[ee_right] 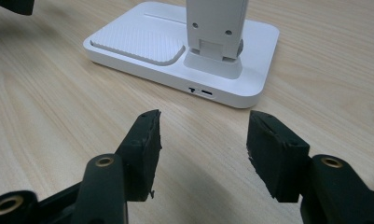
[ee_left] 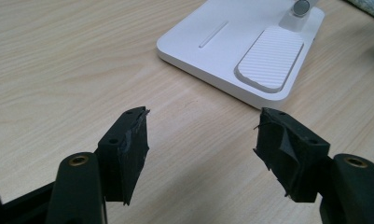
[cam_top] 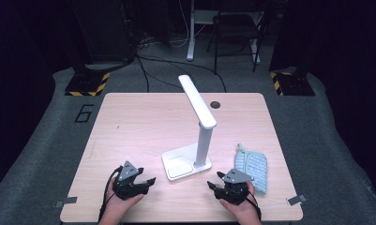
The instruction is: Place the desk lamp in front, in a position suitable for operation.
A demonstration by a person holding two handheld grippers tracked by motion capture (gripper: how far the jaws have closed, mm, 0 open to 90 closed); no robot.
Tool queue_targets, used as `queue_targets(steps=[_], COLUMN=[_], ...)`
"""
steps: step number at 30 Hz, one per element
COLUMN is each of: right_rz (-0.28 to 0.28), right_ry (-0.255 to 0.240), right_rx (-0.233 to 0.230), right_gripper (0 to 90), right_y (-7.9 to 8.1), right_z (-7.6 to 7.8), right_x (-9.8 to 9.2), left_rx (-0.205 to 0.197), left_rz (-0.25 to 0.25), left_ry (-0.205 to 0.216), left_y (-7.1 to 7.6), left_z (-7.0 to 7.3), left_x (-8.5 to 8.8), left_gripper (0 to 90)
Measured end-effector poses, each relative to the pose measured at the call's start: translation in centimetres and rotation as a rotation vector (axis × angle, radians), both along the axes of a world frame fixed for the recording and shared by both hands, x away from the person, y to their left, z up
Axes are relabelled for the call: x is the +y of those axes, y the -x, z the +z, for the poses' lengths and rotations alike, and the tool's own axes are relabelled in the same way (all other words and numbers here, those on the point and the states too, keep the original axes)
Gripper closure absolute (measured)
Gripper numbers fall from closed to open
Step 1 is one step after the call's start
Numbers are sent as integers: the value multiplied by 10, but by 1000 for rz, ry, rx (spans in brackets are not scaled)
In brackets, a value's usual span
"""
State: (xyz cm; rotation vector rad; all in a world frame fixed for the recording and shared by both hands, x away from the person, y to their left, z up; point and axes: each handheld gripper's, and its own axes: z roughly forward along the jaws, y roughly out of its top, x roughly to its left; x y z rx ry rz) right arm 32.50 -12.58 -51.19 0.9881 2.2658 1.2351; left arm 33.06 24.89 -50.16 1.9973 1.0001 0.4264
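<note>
A white desk lamp (cam_top: pixel 199 136) stands near the middle of the wooden table (cam_top: pixel 129 122), its flat base (ee_left: pixel 240 51) toward me and its arm slanting up and back. My left gripper (cam_top: pixel 148 181) rests low at the front left, jaws open and empty, pointing at the lamp base (cam_top: pixel 183 164). At the front right my right gripper (cam_top: pixel 213 183) is open too, nothing between its fingers, facing the rear of the base (ee_right: pixel 184 51) where a small port shows. A pale blue knitted pouch (cam_top: pixel 252 168) lies just right of the right hand.
A round dark cable hole (cam_top: pixel 215 104) sits near the table's far edge. Beyond the table are grey floor mats, cables, yellow-black striped stand feet (cam_top: pixel 87 84) and a chair (cam_top: pixel 237 33). Tape tabs mark the front corners.
</note>
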Motion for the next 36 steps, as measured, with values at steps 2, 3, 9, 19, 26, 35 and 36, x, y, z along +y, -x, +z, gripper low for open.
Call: queue_targets(steps=[2,3,9,19,26,35,36], right_rz=[11,11,44,65,69,111,138], right_ry=[-9,-9,-64,-101,-112,-159,-140], right_rx=[1,1,28,-53,-92,-67,-82], right_gripper=[424,424,462,421,351,365,357], right_y=[-2,-2,-5,-17,-45,-62,-57], right_z=[3,3,11,45,54,55,55], right_x=[-1,-1,-3,2,20,33,36], left_rx=[-11,-11,2,10,-6,18,22], left_rz=[-3,-3,-26,-55,-63,-84,-103], left_ry=[-2,-2,1,19,11,-10,-20], left_y=[1,1,4,5,3,1,1], left_z=[2,2,1,0,-6,-11,-11], left_x=[-1,-1,-4,-15,-26,-32,-35], left_gripper=[340,341,347,351,343,349,373])
